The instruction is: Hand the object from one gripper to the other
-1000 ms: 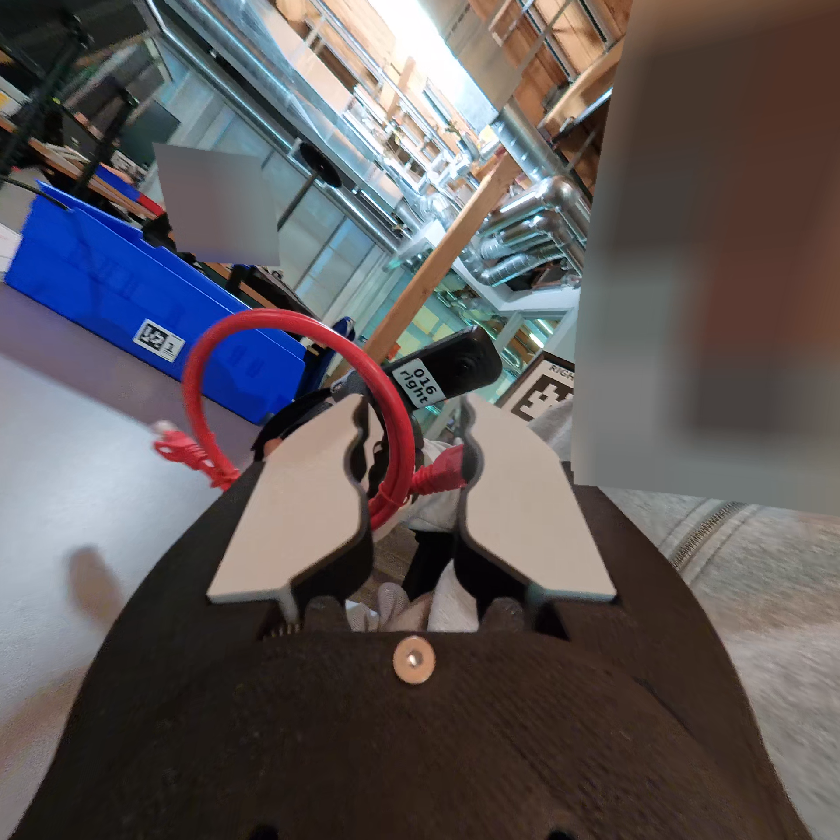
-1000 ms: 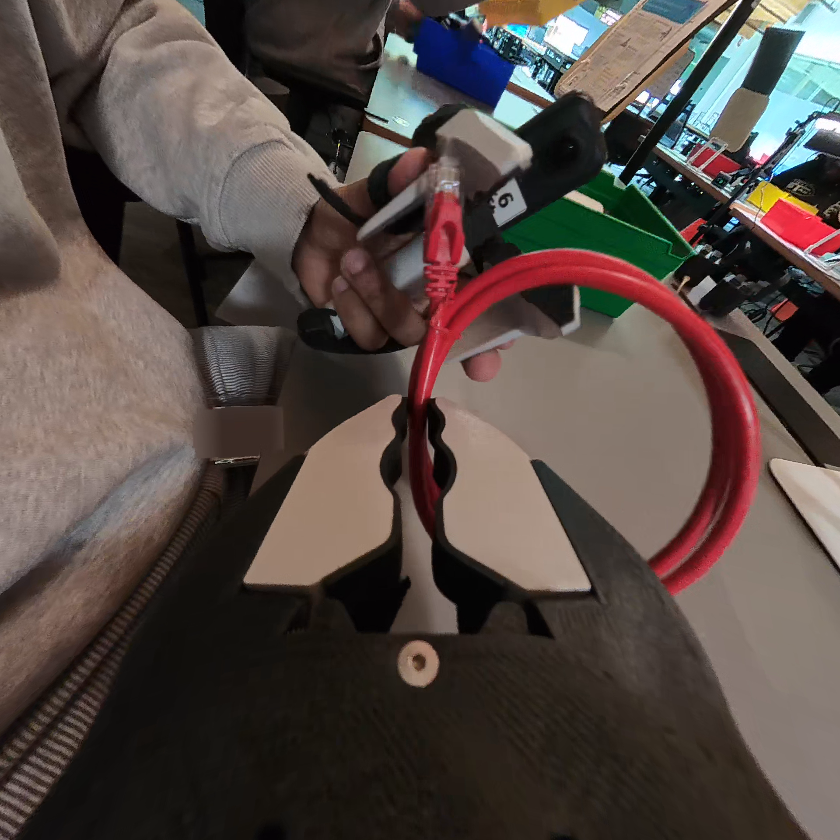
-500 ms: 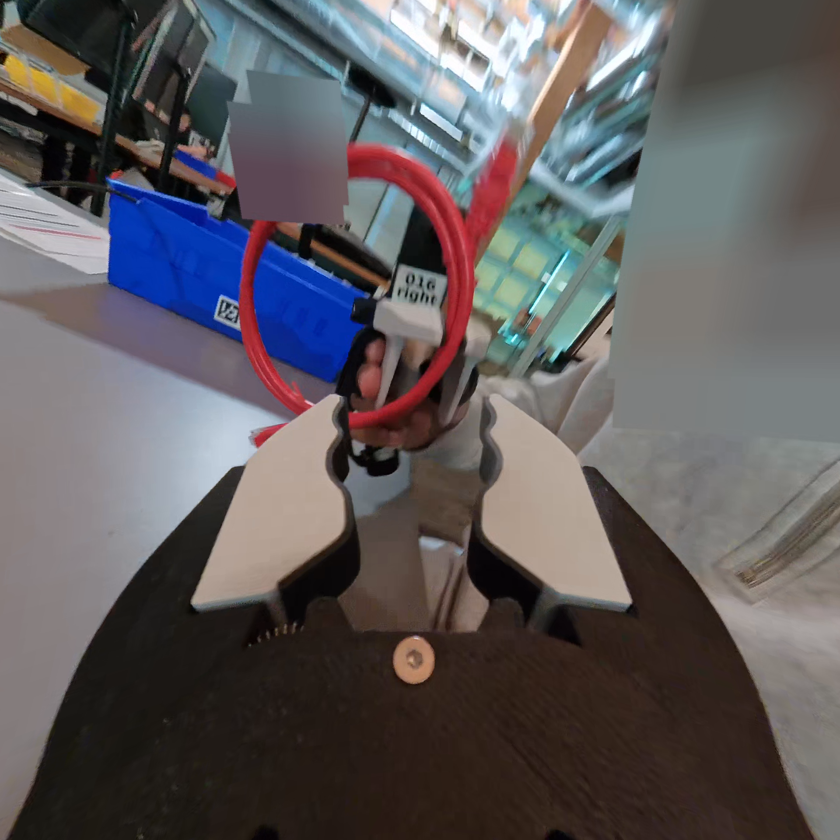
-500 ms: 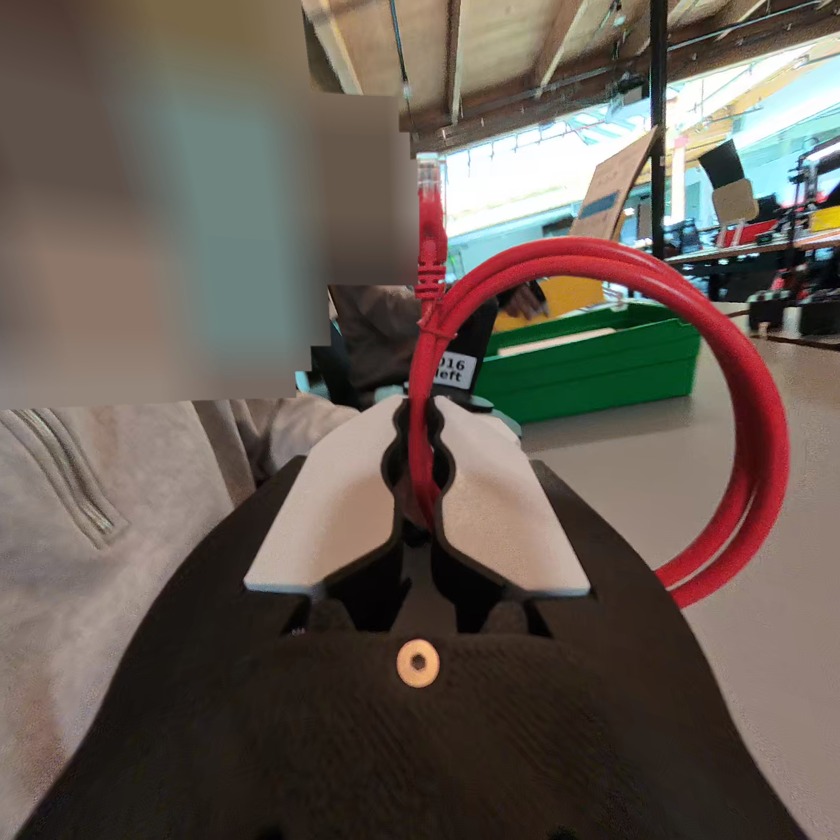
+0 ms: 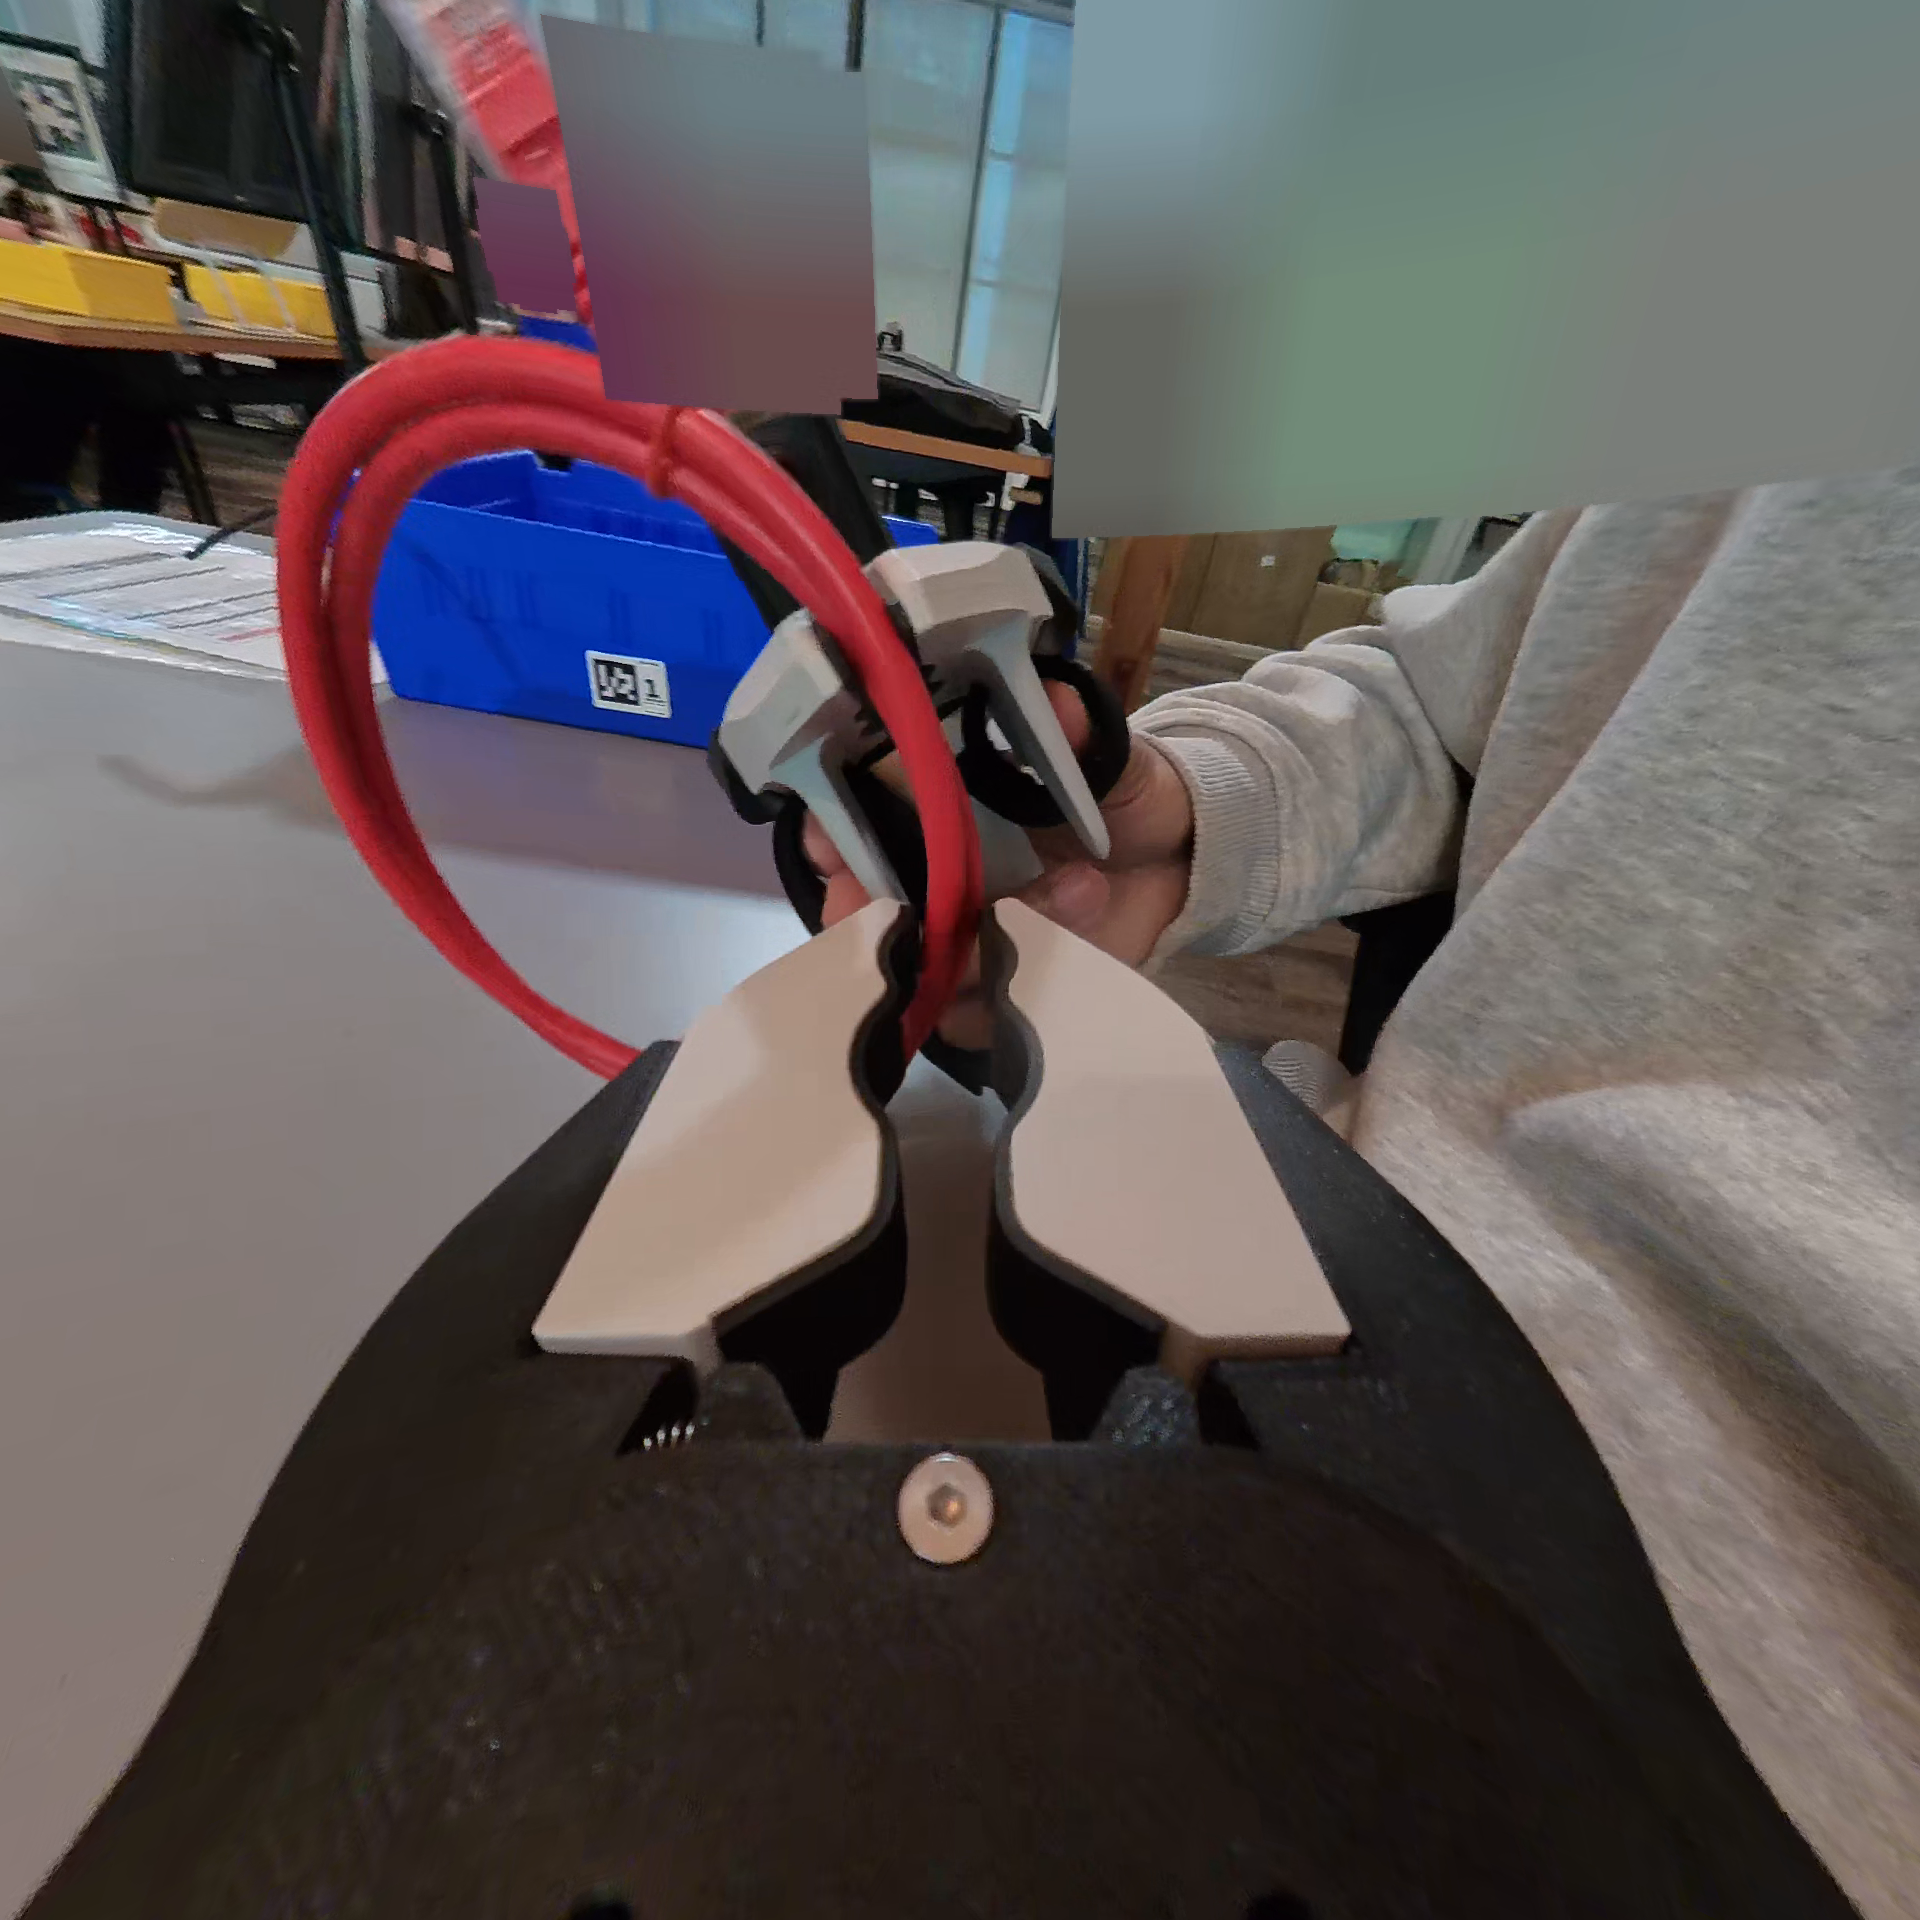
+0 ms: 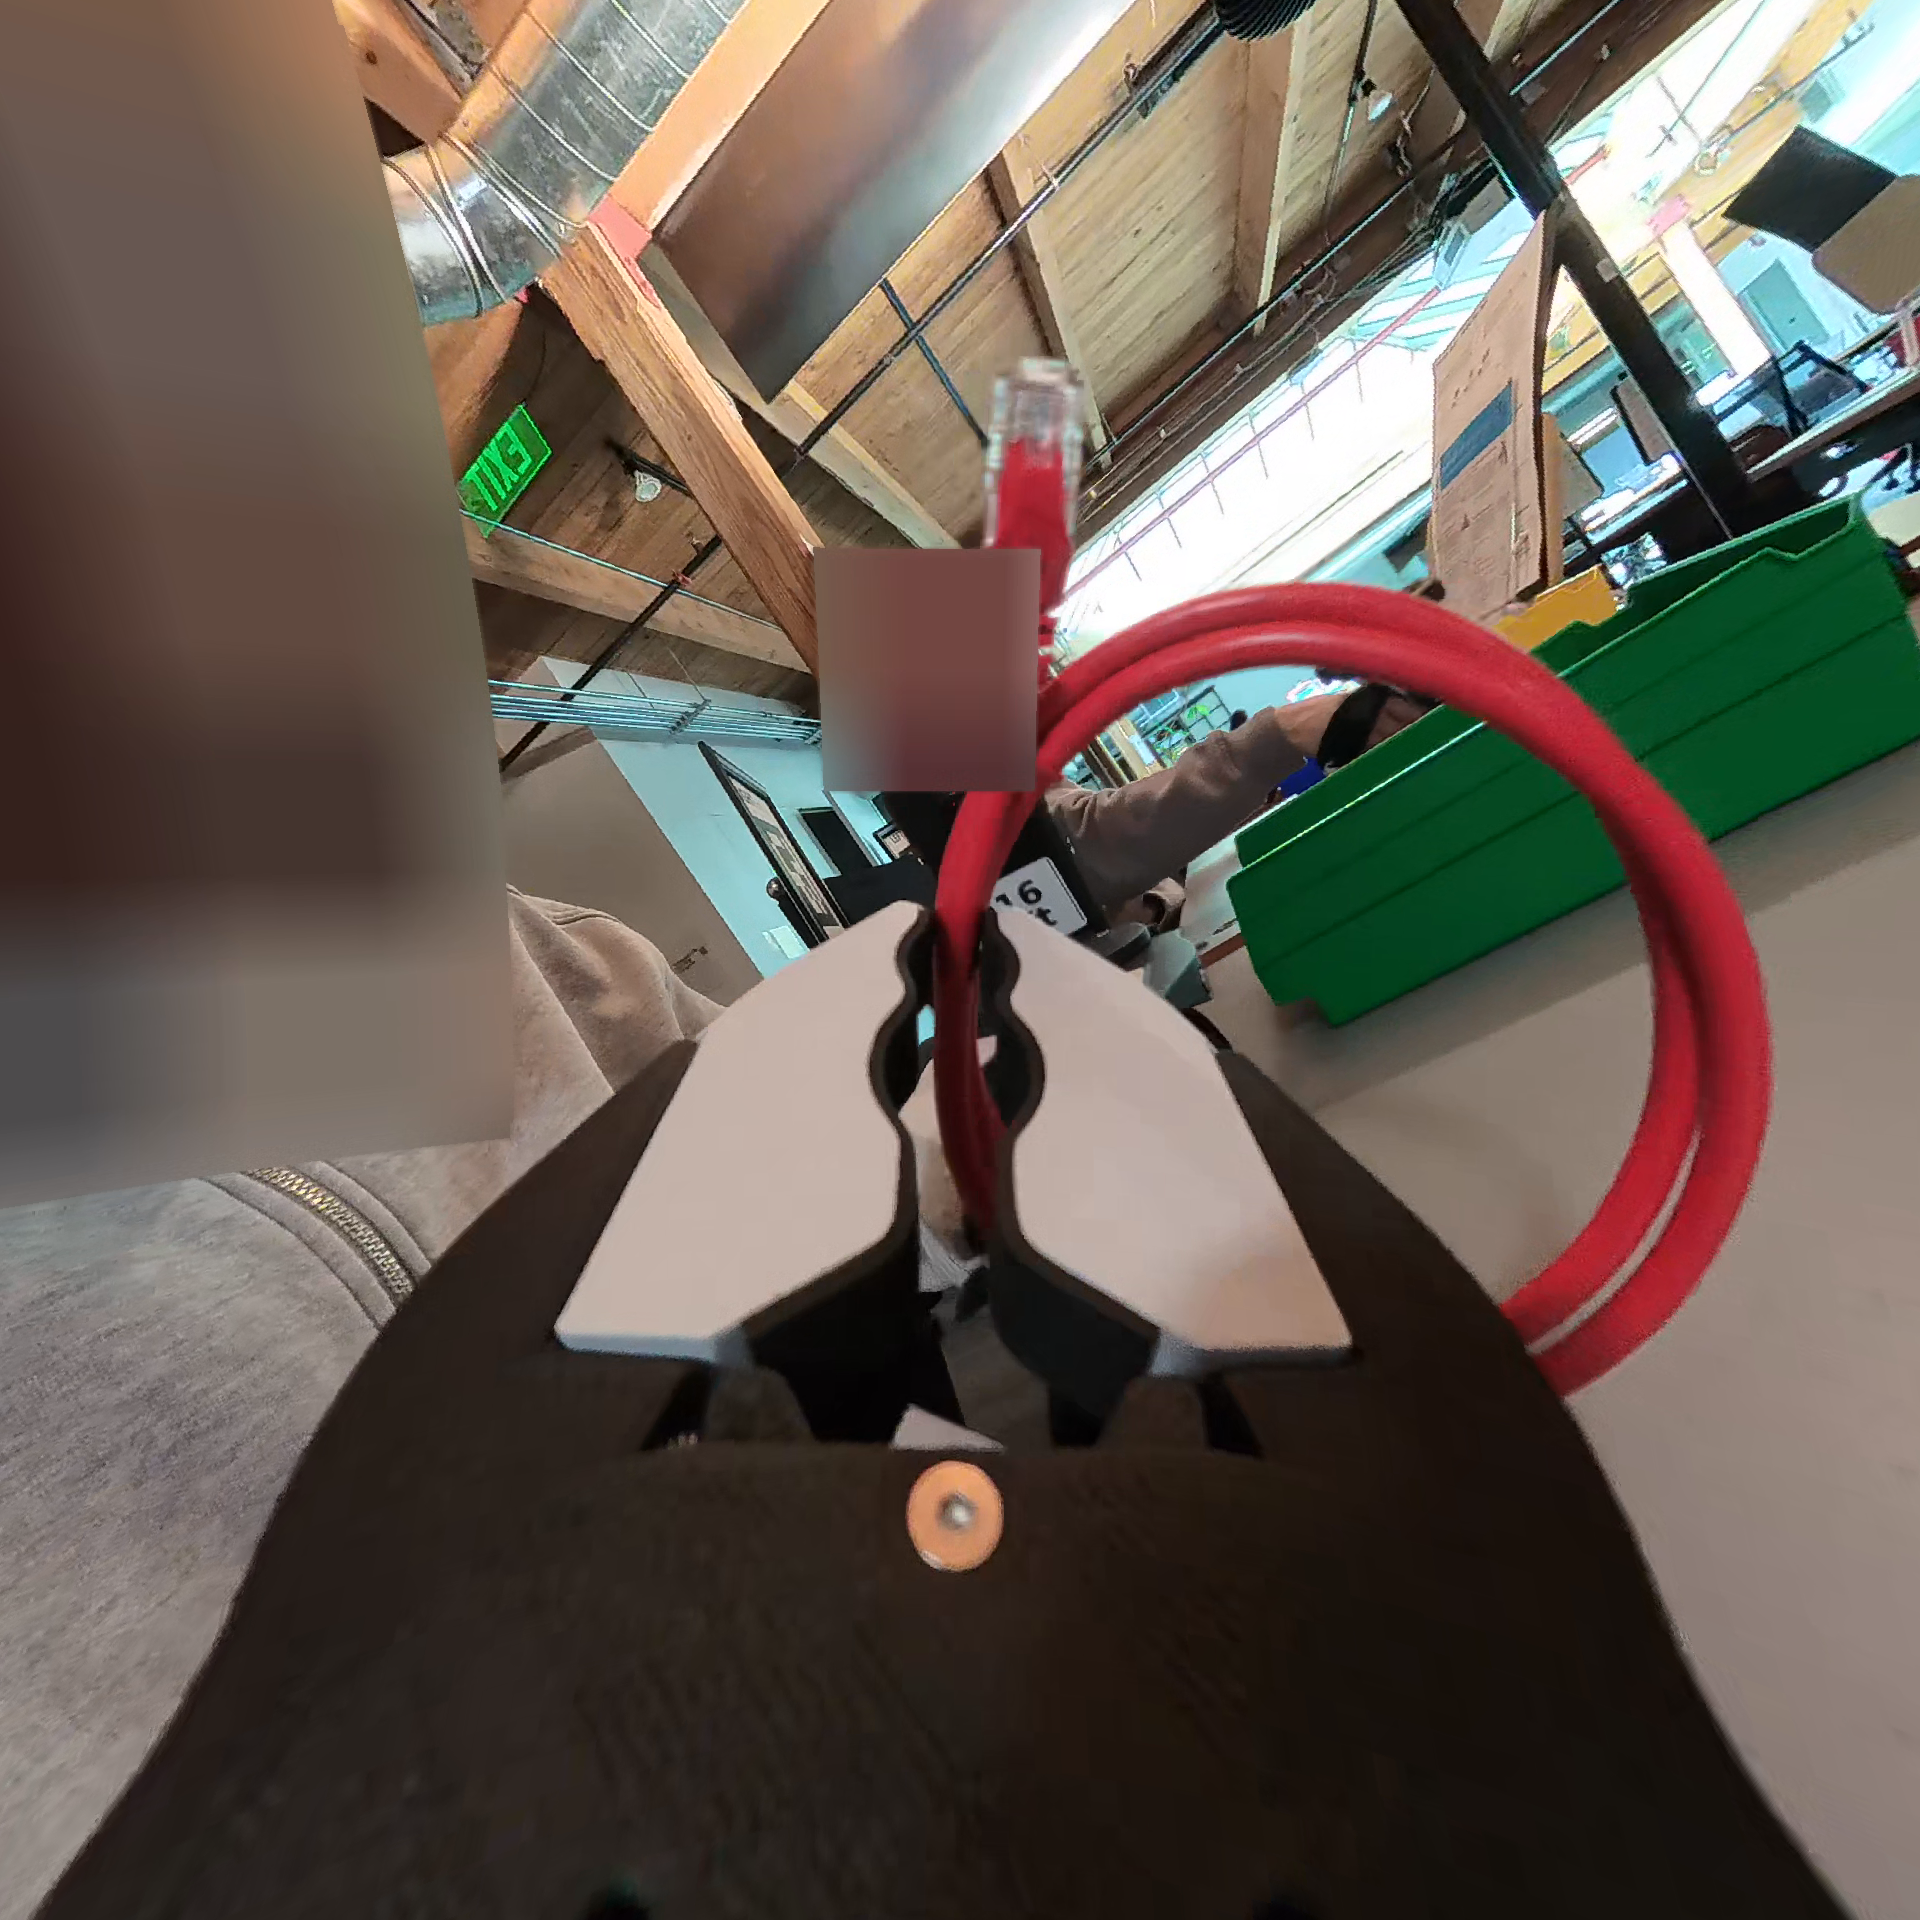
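Observation:
A coiled red network cable (image 5: 312, 644) hangs in the air above the grey table (image 5: 208, 1039). My left gripper (image 5: 945, 935) has its jaws closed to a narrow gap on the lower right part of the coil. Just beyond it, the right gripper's fingers (image 5: 966, 613) straddle the same side of the coil. In the right wrist view my right gripper (image 6: 961, 935) is shut on the cable (image 6: 1704, 987), and the loop bulges out to the right. One clear-tipped plug (image 6: 1034, 457) sticks straight up. The left gripper is mostly hidden behind the right one's fingers.
A blue bin (image 5: 540, 613) stands on the table behind the coil, with papers to its left. A green bin (image 6: 1558, 831) sits at the far right of the table (image 6: 1766, 1558). The person's grey sleeve (image 5: 1299, 748) and torso fill the side nearest both grippers. The gap from one gripper's tips to the other's is roughly 5 centimeters.
My left gripper has moved up to the coil and its jaws have closed from wide open onto the cable. My right gripper has stayed shut on the cable and tilted upward.

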